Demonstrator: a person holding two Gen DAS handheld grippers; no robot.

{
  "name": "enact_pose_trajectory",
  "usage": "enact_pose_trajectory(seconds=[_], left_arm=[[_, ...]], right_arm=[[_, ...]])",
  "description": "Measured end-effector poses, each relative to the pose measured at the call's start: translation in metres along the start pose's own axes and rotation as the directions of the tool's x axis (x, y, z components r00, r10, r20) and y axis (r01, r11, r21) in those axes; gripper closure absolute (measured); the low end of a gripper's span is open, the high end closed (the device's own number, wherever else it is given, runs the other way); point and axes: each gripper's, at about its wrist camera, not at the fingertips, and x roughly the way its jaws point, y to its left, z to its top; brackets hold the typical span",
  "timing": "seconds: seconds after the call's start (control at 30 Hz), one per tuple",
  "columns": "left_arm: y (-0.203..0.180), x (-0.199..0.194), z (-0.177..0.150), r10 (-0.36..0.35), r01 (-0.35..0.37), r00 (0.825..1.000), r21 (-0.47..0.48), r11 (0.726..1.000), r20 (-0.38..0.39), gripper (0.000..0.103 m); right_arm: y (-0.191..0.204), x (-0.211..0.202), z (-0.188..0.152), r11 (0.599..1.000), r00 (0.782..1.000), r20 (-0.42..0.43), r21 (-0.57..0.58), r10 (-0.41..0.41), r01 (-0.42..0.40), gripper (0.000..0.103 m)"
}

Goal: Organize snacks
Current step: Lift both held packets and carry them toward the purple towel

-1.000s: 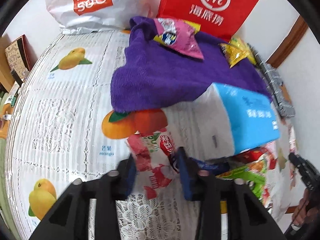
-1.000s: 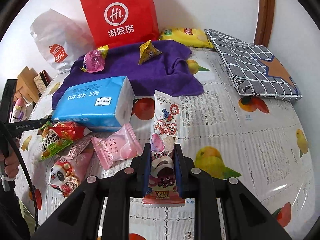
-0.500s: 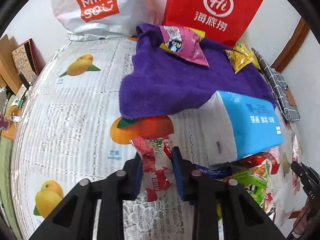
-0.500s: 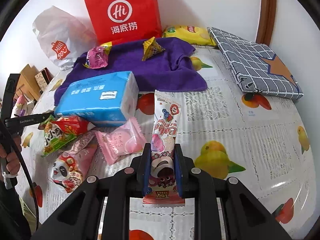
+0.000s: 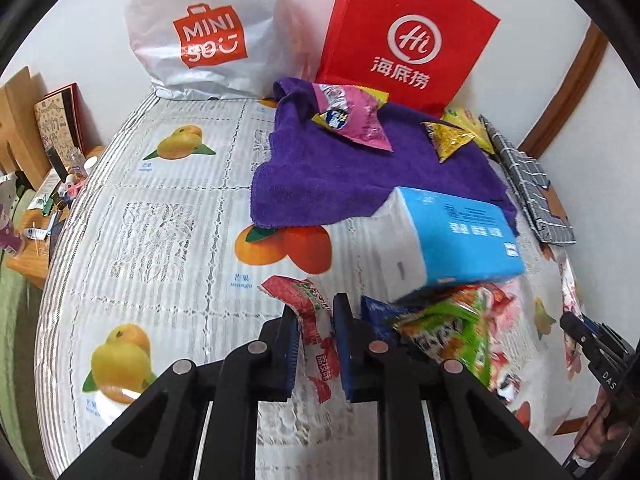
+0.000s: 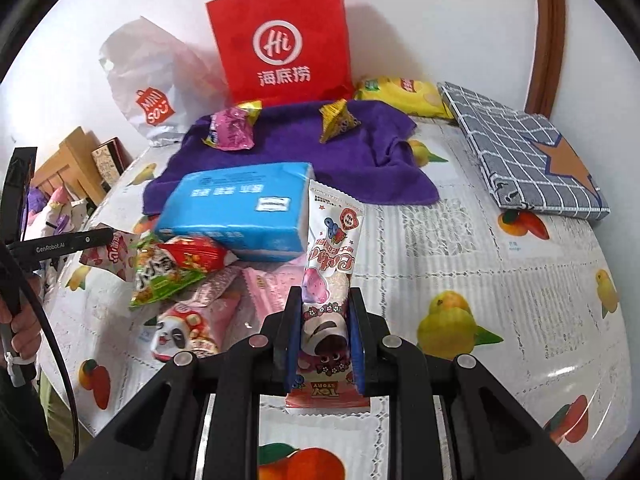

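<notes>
My left gripper [image 5: 316, 312] is shut on a red-and-white snack packet [image 5: 310, 312] and holds it above the fruit-print tablecloth. My right gripper [image 6: 325, 300] is shut on a tall white-and-pink Toy Story snack packet [image 6: 330, 248], held upright. A purple towel [image 5: 344, 172] lies at the back with a pink snack bag [image 5: 352, 120] and a yellow triangular snack [image 5: 448, 140] on it. A pile of loose snacks, with a green-red bag [image 6: 172, 268] and a panda packet [image 6: 184, 328], lies by a blue tissue pack [image 6: 240, 208].
A red Haidilao paper bag [image 6: 284, 48] and a white Miniso bag [image 5: 208, 36] stand against the back wall. A yellow chip bag [image 6: 400, 92] and a grey checked folded cloth [image 6: 520, 152] lie at the back right. A wooden side table with clutter [image 5: 36, 184] stands left of the table.
My left gripper closed on the red-and-white packet and lifted it off the cloth, pulling back. My right gripper kept its hold on the tall packet and rose slightly.
</notes>
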Motion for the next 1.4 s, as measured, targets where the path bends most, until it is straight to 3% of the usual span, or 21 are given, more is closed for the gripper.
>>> enact_pose_trajectory(seconds=[0.67,1.13,1.4], left_arm=[[-0.061,-0.072,0.003,-0.123,0.115,0.986,0.071,0.991,0.109,0.087],[-0.07,-0.082,0.029,-0.162,0.157,0.979,0.048,0.986,0.126,0.087],[-0.08,-0.084,0.044,-0.173,0.162,0.976,0.091,0.983,0.132,0.087]], right_arm=[[0.02,-0.047,0.026,1.0,0.995,0.095,-0.014,0.012,-0.011,0.082],[0.027,-0.057,0.059,1.0,0.987,0.156,-0.025,0.023,-0.019,0.082],[0.022,-0.052,0.065,1.0,0.985,0.171,0.002,0.024,-0.024,0.082]])
